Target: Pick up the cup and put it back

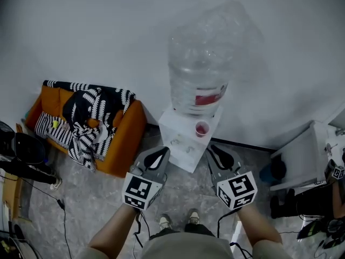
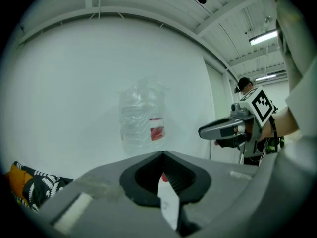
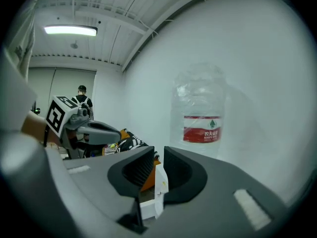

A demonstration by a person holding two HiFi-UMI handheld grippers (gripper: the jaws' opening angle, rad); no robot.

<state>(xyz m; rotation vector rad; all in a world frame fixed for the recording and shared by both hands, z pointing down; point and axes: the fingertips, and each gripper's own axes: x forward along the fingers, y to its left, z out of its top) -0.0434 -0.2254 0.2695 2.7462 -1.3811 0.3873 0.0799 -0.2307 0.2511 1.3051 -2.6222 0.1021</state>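
The cup, small and red, stood at the front of the white water dispenser, toward its right edge and just under the big clear bottle seated on top. Nothing touched it.

The left gripper hung in front of the dispenser's left front corner with its jaws together, their tips meeting and nothing between them. The right gripper hung in front of the right front corner, close to the cup but apart from it. Its jaws were drawn almost together, leaving only a thin slit, and they held nothing. Through that slit only the white dispenser body showed. Both grippers pointed at the dispenser from a little way back, roughly side by side.

As for progress, the cup was on the dispenser and in neither gripper, so no carrying was under way. That fits two readings equally well: the pick-up had not begun, or the cup had already been lifted and set back. These views alone could not settle which. If the pick-up was yet to come, everything remained: opening a gripper, closing it on the cup, lifting, and returning it.

To the left of the dispenser, an orange armchair held a black-and-white striped blanket.
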